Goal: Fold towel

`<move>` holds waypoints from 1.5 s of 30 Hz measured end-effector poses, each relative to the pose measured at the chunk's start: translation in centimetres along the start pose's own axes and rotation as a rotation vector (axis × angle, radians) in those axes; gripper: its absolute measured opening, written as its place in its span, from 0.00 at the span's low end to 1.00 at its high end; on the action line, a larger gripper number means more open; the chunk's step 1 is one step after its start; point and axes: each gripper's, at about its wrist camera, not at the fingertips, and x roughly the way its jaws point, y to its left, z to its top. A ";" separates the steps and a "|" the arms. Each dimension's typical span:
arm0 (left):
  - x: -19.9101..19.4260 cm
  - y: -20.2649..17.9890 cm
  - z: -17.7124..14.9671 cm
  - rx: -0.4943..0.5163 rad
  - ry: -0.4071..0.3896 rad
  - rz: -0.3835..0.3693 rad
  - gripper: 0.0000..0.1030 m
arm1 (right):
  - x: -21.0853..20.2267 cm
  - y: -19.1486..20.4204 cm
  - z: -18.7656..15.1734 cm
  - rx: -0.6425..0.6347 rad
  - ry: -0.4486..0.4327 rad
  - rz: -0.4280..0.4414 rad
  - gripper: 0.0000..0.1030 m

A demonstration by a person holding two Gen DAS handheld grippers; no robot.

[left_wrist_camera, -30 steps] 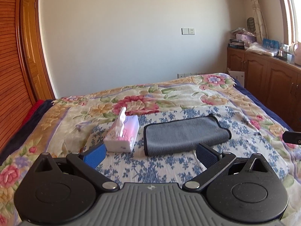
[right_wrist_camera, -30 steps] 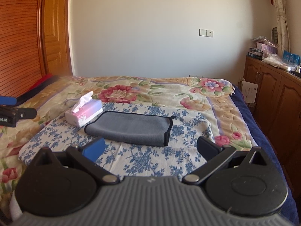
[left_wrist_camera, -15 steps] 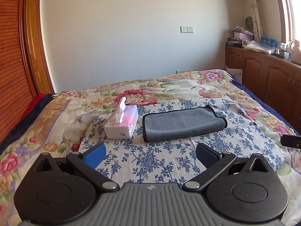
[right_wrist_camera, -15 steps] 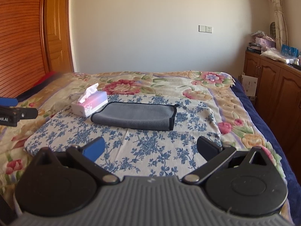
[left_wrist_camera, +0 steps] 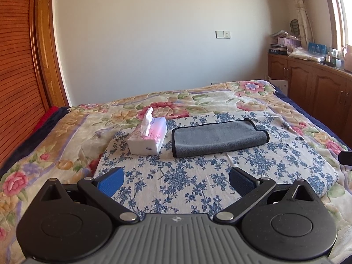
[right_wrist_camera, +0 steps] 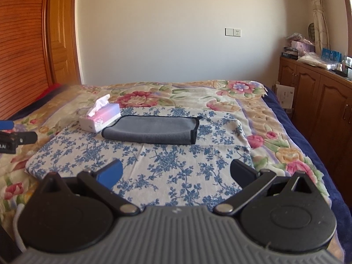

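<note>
A grey towel with a black hem (left_wrist_camera: 219, 137) lies folded into a flat long strip on a blue-flowered cloth (left_wrist_camera: 176, 176) on the bed; it also shows in the right wrist view (right_wrist_camera: 151, 129). My left gripper (left_wrist_camera: 176, 181) is open and empty, held above the near part of the cloth, well short of the towel. My right gripper (right_wrist_camera: 176, 175) is open and empty, also held back from the towel. The left gripper's tip shows at the left edge of the right wrist view (right_wrist_camera: 17, 138).
A pink and white tissue box (left_wrist_camera: 147, 136) stands just left of the towel, also in the right wrist view (right_wrist_camera: 100, 118). A floral bedspread (left_wrist_camera: 66, 136) covers the bed. Wooden cabinets (right_wrist_camera: 319, 92) line the right wall; a wooden door (right_wrist_camera: 59, 33) is at the left.
Both grippers have drawn back and risen away from the towel, which looks smaller and farther off. The towel and tissue box have not moved. Both stay open.
</note>
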 end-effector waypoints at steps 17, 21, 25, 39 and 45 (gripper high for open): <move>-0.8 1.0 -2.2 -0.016 -0.008 0.031 1.00 | -1.0 -0.2 -0.9 0.001 -0.003 -0.021 1.00; -1.1 1.2 -2.7 -0.032 -0.040 0.043 1.00 | -1.2 -0.1 -1.2 0.003 -0.011 -0.018 1.00; -1.3 1.6 -3.0 -0.055 -0.049 0.046 1.00 | -1.2 0.0 -1.4 0.000 -0.021 -0.021 1.00; -2.0 1.8 -2.8 -0.067 -0.117 0.077 1.00 | -2.5 -0.5 -1.4 0.016 -0.115 -0.035 1.00; -2.0 1.7 -2.7 -0.049 -0.133 0.064 1.00 | -2.8 -0.5 -1.5 0.026 -0.141 -0.040 1.00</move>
